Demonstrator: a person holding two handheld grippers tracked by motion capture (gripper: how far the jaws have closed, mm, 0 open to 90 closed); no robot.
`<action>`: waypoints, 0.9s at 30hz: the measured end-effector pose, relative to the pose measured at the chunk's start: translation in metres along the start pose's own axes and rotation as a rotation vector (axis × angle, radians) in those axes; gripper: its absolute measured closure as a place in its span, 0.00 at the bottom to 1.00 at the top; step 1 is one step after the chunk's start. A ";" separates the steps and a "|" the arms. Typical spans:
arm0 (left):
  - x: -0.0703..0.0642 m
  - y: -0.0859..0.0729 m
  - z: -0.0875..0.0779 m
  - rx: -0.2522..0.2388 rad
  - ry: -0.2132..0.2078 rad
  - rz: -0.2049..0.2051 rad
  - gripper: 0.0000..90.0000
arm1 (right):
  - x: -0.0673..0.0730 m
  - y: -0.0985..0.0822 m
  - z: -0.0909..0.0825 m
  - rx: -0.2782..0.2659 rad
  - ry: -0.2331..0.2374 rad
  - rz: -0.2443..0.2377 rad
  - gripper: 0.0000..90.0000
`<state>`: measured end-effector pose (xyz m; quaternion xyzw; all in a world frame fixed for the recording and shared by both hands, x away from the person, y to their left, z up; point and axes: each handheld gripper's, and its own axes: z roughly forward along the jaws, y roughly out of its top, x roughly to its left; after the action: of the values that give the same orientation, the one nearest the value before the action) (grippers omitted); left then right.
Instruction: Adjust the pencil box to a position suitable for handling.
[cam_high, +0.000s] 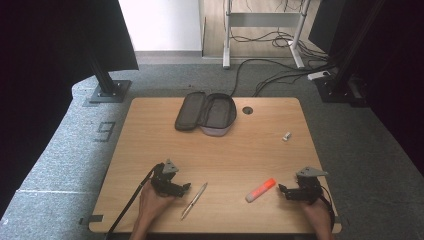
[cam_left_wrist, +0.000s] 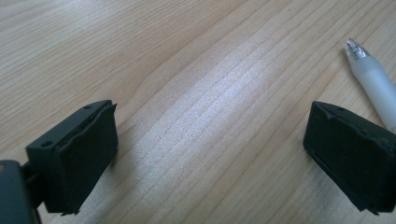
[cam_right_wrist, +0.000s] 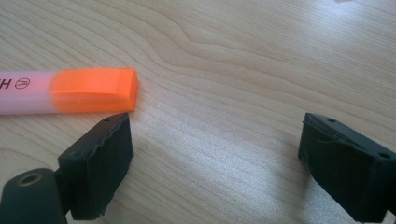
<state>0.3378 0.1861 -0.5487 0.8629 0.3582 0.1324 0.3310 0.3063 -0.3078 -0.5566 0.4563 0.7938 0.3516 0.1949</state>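
Two grippers are held low over the worktop (cam_high: 150, 130), fingers spread wide and gripping nothing. A pen (cam_high: 194, 200) lies just right of the left gripper (cam_high: 185, 188). A highlighter (cam_high: 260, 190), orange cap toward the right gripper (cam_high: 283, 190), lies just beside it. An open case (cam_high: 205, 113) sits far back.

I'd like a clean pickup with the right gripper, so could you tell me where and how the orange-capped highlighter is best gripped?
Probably from above, jaws across the pale barrel just behind the orange cap. The highlighter lies flat on the table, so only its long sides offer a pinch. The open right gripper sits off its cap end.
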 end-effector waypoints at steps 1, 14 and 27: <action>0.000 0.000 0.000 0.002 0.000 0.000 0.02 | 0.000 0.000 0.000 0.000 0.000 0.000 0.11; 0.008 0.011 -0.011 -0.030 -0.020 -0.022 0.02 | 0.001 -0.001 -0.001 0.000 -0.001 0.003 0.11; 0.014 0.040 -0.015 -0.039 -0.077 -0.007 0.03 | 0.001 -0.001 -0.001 0.000 0.000 0.003 0.11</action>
<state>0.3624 0.1820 -0.5109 0.8594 0.3457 0.1051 0.3619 0.3050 -0.3073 -0.5566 0.4574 0.7931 0.3519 0.1946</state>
